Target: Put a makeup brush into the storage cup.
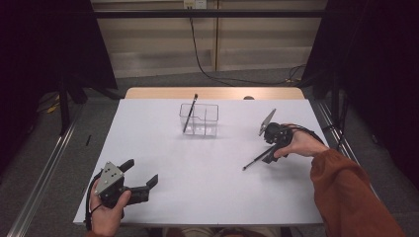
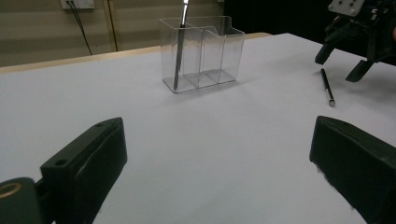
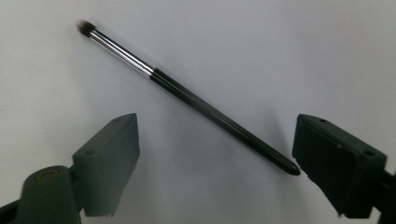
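The brush (image 3: pixel 187 95) lies flat on the white surface (image 1: pixel 207 168), slanting between the spread right tongs (image 3: pixel 215 158), touching neither pad. Left tongs (image 2: pixel 219 168) spread, well apart.

Both tongs, left (image 1: pixel 143 182) and right (image 1: pixel 267 154), gape.

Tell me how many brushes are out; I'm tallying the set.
2: one brush stands in the clear organizer's left compartment; the other brush lies on the table below the right gripper.

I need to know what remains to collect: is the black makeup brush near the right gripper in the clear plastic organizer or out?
Out: the black makeup brush lies flat on the white table.
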{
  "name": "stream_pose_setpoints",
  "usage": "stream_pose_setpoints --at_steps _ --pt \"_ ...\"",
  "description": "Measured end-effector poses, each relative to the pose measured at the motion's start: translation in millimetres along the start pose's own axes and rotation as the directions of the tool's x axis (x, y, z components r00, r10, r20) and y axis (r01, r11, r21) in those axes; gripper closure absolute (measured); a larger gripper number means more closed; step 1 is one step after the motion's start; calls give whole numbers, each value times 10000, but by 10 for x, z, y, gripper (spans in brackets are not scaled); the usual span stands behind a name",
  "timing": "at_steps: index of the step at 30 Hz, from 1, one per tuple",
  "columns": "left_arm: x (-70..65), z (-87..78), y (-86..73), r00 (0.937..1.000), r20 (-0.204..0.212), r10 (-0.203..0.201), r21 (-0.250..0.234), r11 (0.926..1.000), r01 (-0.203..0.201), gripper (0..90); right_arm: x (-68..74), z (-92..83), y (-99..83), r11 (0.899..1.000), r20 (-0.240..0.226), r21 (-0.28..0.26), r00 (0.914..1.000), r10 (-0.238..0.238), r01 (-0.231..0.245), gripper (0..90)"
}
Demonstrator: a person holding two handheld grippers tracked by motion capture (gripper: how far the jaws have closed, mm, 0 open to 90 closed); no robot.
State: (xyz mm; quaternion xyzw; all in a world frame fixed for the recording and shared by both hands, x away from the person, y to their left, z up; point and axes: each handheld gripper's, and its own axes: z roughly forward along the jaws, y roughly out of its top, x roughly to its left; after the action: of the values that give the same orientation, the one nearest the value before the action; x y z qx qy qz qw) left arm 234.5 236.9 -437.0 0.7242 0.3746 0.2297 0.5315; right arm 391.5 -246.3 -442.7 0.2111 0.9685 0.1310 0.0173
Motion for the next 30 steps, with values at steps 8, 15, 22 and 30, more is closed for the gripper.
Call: stream_pose_setpoints --at_steps 8,15,22,30 --pt "-2 15 -4 10000 -6 0 41 10000 0 41 -137 48 -34 9994 -47 351 10000 19 -18 262" --pt "-1 16 -5 10000 34 85 94 9999 -85 41 -170 105 -8 9963 -3 805 9995 -314 313 372" --pt "-12 21 -2 9999 74 123 117 9999 -124 41 -178 116 7 9946 -161 977 9993 -336 350 398" --pt "-1 20 -14 9999 109 32 90 10000 -33 41 -175 109 47 9905 -259 1220 9978 -611 638 538"
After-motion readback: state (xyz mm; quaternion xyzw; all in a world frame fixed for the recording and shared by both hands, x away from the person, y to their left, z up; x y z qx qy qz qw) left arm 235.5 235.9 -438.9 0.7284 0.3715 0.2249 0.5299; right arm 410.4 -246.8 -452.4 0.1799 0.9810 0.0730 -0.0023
